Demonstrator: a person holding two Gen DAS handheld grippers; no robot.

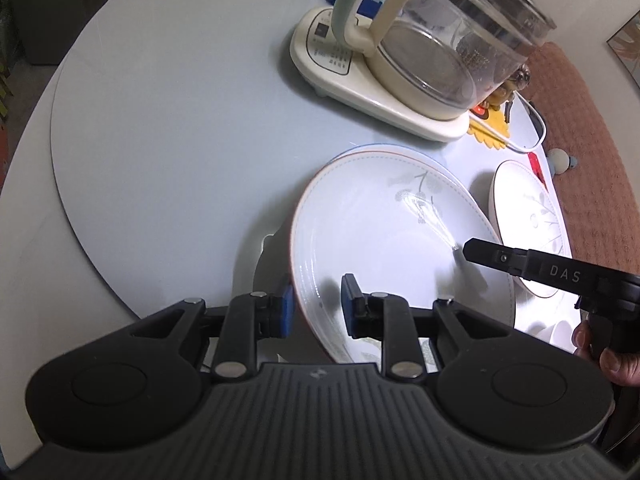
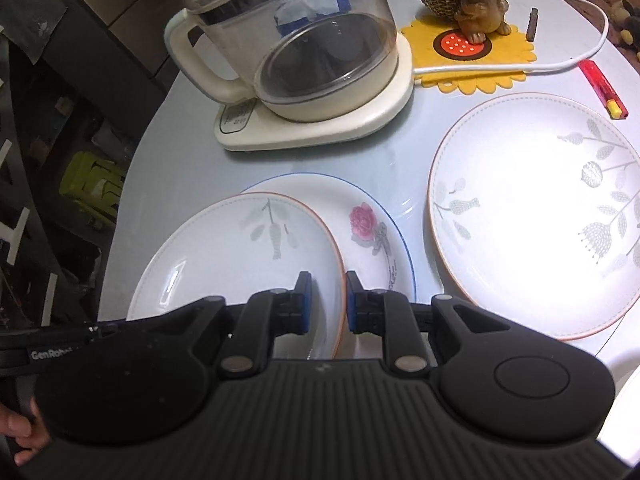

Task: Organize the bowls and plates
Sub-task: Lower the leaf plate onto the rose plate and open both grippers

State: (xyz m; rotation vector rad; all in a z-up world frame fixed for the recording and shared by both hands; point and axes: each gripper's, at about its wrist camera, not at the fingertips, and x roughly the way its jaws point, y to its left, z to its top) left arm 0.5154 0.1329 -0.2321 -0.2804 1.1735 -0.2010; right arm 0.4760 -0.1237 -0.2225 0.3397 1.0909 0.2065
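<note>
A white plate with an orange rim and grey leaf print point(image 1: 380, 240) point(image 2: 240, 256) is held above a rose-print plate with a blue rim point(image 2: 372, 228). My left gripper point(image 1: 316, 306) straddles its left rim, one pad under and one over, shut on it. My right gripper point(image 2: 325, 300) grips the same plate's right rim; its black body also shows in the left wrist view point(image 1: 540, 270). A second, larger orange-rimmed leaf plate point(image 2: 532, 216) point(image 1: 528, 216) lies flat to the right.
A glass kettle on a cream base point(image 1: 400, 64) point(image 2: 304, 60) stands behind the plates. A yellow sunflower mat with a dog figurine point(image 2: 476, 4), a white cable point(image 2: 560, 62) and a red lighter point(image 2: 602, 88) lie at the back right. The round table's edge point(image 1: 36, 160) curves at left.
</note>
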